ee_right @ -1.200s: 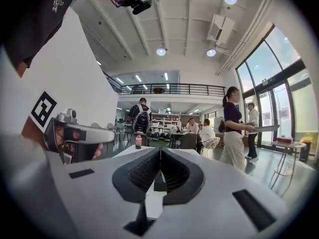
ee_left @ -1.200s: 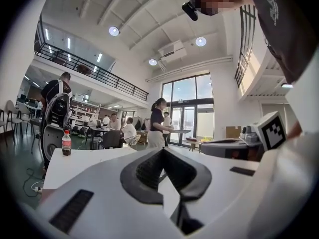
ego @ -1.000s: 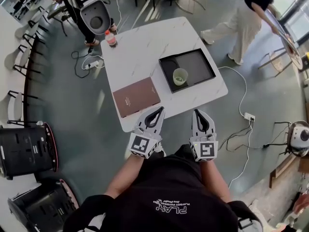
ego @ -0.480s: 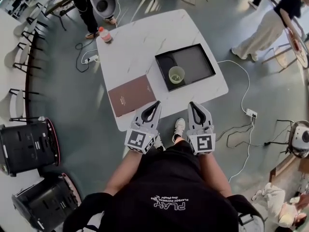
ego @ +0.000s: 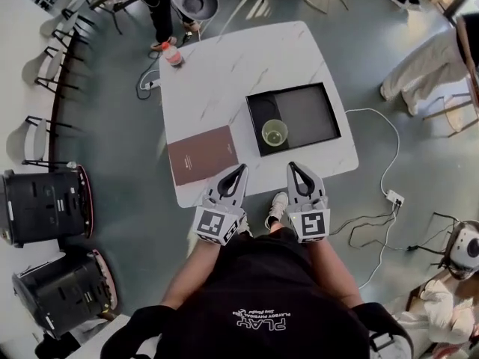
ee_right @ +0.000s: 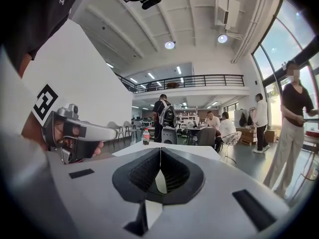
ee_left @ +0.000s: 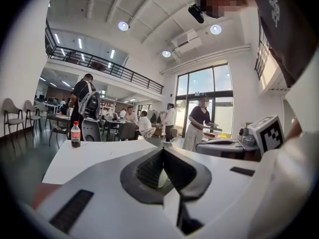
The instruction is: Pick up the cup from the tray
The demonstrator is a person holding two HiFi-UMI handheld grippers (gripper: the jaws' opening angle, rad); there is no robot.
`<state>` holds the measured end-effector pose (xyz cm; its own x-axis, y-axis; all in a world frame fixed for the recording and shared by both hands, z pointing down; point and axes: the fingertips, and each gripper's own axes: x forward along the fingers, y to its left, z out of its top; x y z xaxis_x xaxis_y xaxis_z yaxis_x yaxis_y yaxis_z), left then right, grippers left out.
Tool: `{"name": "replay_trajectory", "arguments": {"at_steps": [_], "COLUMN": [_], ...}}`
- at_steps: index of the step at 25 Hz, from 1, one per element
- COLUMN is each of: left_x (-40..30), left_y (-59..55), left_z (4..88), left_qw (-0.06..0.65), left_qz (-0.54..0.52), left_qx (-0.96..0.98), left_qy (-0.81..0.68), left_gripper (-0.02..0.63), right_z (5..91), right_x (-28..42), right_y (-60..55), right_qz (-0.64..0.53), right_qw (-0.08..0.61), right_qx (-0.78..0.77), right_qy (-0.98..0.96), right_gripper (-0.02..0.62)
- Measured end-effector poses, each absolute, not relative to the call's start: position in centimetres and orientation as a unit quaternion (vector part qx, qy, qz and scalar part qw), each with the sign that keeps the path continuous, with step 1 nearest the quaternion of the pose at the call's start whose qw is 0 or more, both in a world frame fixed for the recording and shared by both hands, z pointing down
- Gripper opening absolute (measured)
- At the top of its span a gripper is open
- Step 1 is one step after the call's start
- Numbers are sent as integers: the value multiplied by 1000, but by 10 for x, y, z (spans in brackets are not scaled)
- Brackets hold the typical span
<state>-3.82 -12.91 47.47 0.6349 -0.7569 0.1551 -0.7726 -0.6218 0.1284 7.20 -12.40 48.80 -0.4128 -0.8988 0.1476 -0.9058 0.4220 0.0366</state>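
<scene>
A pale green cup [ego: 275, 132] stands upright at the near left corner of a black tray [ego: 307, 111] on a white marble table [ego: 224, 73]. My left gripper [ego: 241, 169] and right gripper [ego: 291, 167] hover side by side just short of the table's near edge. Both are shut, with nothing between the jaws. The cup lies ahead of the right gripper, a short way beyond its tips. In the left gripper view [ee_left: 162, 151] and the right gripper view [ee_right: 160, 149] the jaw tips meet, and the cup is hidden behind them.
A brown folder [ego: 203, 154] lies on the table at the near left. A red-capped bottle [ego: 173, 54] stands at the far left corner. Black bins [ego: 45, 204] sit on the floor at left. Cables and a power strip [ego: 393, 197] run on the floor at right. People stand beyond the table.
The head view has shifted, so the table and tray sit a little more to the right in the picture. Both grippers have stayed shut and close together before the table edge.
</scene>
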Motion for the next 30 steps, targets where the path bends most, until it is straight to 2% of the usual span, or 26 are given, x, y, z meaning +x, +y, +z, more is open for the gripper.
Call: {"name": "replay_trajectory", "arguments": {"at_steps": [8,12,30], "left_x": [-56,-75,-72], "left_y": [-141,-148,-173], "left_z": [481,491,510], "left_qw": [74,109,116], "left_qz": [67,51,64], "left_qx": [872,860,886], "left_qy": [-479,-496,-445], "left_gripper": [7,8,8], "right_z": [492,501,529], "right_x": [64,57,53], "right_y": [-142,-147,-166], "right_qz": [14,25,53], "right_qw": [70,80,111], "right_qx": [499,494,529], "right_qy": [-864,-866,-840], "right_gripper": [9,9,11]}}
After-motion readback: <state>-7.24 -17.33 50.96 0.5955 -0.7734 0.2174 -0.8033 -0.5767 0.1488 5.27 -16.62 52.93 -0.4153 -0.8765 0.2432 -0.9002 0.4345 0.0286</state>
